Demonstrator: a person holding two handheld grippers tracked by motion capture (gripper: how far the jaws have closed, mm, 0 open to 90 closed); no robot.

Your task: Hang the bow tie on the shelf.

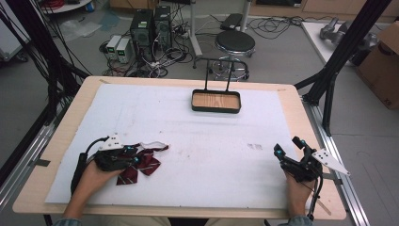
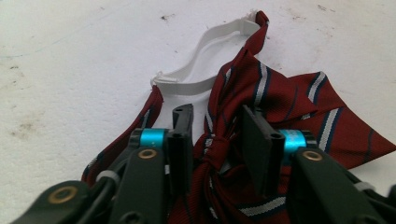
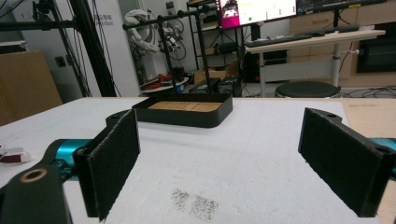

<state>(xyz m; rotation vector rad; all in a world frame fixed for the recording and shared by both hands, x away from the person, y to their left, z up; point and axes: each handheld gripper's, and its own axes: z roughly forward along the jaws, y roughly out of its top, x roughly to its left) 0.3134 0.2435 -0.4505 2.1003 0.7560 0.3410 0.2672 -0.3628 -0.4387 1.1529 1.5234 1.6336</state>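
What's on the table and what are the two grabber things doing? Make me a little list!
Thing being handled: red striped bow tie with a white strap, lying on the white mat
Left hand-held gripper: down over the bow tie, jaws either side of its knot, not closed on it
Right hand-held gripper: jaws wide open, holding nothing, near the mat's right edge
Tray: black rim, wooden bottom, at the far side, with a black stand above it
Mat marks: small dark smudge
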